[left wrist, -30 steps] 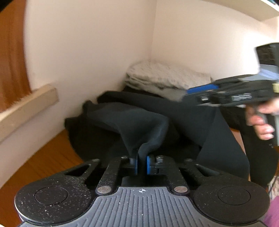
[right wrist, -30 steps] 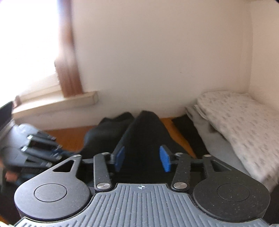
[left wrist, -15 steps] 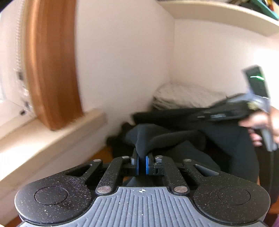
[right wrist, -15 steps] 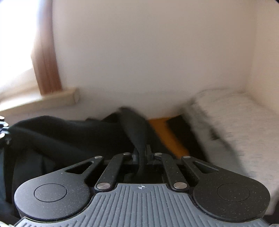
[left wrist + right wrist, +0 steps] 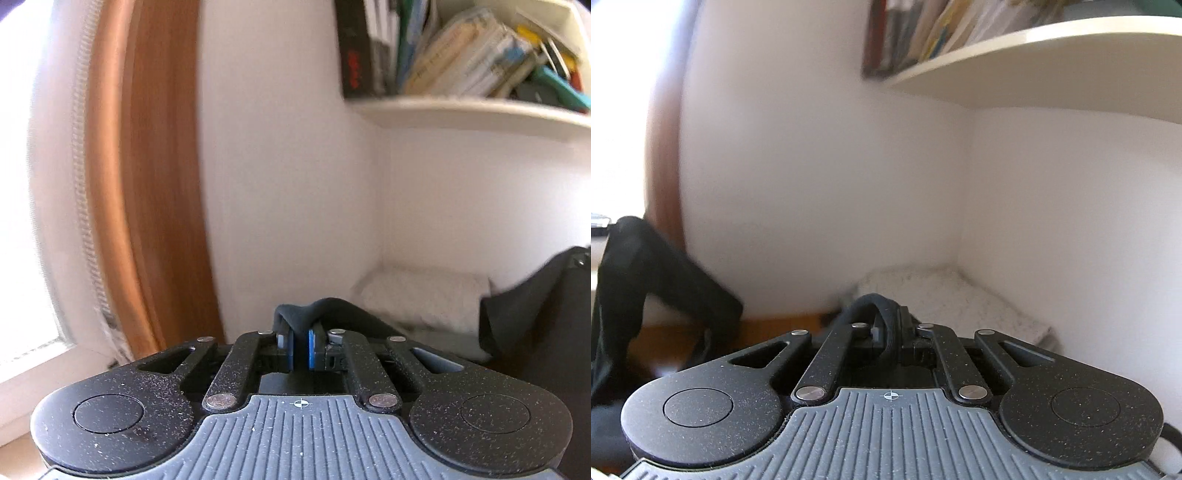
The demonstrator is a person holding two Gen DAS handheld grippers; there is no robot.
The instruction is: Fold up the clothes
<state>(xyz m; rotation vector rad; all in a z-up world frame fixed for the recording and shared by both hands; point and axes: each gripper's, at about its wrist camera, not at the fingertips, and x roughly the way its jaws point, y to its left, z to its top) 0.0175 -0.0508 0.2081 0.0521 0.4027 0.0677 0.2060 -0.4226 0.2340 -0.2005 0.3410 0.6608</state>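
A black garment point(image 5: 535, 314) hangs lifted between both grippers. In the left wrist view my left gripper point(image 5: 301, 349) is shut on a bunched fold of the dark cloth point(image 5: 317, 314), which bulges over the blue pads point(image 5: 314, 350). In the right wrist view my right gripper point(image 5: 892, 343) is shut on a rolled black edge of the same garment point(image 5: 875, 306). More of that garment point(image 5: 657, 269) drapes down at the left of the right wrist view, above the wooden surface point(image 5: 775, 325). Most of the cloth below the grippers is hidden.
A folded pale patterned textile point(image 5: 421, 299) lies in the wall corner, the same pale textile point(image 5: 945, 299) in the right wrist view. A white shelf point(image 5: 461, 110) with books point(image 5: 461, 48) juts out overhead. A wooden window frame point(image 5: 155, 184) stands at the left.
Both grippers have risen and tilted up, lifting the black garment off the surface. The right gripper, open a second ago, has shut on the garment. The shelf has come into view.
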